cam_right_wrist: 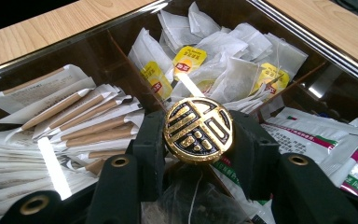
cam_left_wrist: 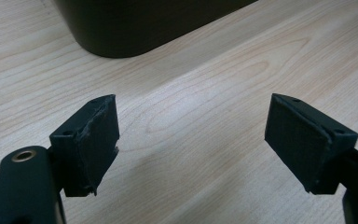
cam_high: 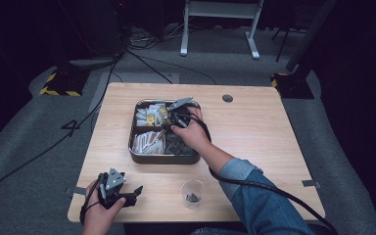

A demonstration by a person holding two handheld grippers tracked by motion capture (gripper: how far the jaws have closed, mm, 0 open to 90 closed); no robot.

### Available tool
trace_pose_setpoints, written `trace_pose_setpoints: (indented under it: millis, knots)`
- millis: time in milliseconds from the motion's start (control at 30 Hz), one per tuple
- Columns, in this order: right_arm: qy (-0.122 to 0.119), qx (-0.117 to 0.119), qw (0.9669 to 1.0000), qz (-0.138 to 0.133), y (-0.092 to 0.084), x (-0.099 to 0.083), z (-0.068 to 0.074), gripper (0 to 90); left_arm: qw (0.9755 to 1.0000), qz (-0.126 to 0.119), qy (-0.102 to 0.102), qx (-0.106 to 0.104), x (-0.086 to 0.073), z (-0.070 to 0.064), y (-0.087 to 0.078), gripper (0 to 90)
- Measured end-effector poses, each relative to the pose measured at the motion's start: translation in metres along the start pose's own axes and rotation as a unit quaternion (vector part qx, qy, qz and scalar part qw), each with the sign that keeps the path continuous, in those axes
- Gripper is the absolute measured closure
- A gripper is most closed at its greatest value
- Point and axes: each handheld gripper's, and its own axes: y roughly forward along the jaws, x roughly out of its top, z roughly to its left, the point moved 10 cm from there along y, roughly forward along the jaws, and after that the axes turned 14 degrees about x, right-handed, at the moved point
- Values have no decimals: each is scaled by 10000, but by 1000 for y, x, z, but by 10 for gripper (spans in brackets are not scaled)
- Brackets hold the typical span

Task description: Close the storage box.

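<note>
Right tool clamped on gold round lid over tray; left tool gaping at counter edge, seven o'clock.

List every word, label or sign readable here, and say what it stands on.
Gold disc held in the right tongs: raised stylised emblem, no letters I can read.
Yellow tea bag tags: red logo and print, too blurred.
White sachets with red and green bands: print too small.
Paper stick wrappers: faint print, unreadable.
</note>
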Motion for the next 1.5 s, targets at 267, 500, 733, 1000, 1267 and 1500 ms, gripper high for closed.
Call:
trace_pose_setpoints:
  millis: [267, 500, 733, 1000, 1267, 1500]
  knots:
    - [137, -9, 9999, -72, 0, 0, 0, 584, 10000, 0, -11, -12, 0, 0, 1, 181]
    - [270, 0, 9996, -120, 1, 0, 0, 581, 10000, -13, 4, 1, 1, 1, 0, 181]
    - [103, -8, 9997, -206, 0, 3, 3, 495, 10000, 5, -1, -6, 1, 1, 0, 181]
    - [-203, -20, 9989, -418, -15, 11, 11, 441, 10000, 4, 22, -51, 3, -1, 4, 181]
    - [-369, 133, 9970, -665, -46, 22, 23, 420, 10000, -23, 15, -54, 6, 0, 5, 181]
    - [-438, 188, 9960, -756, -77, 22, 29, 410, 10000, 0, 14, -38, 3, -1, 3, 181]
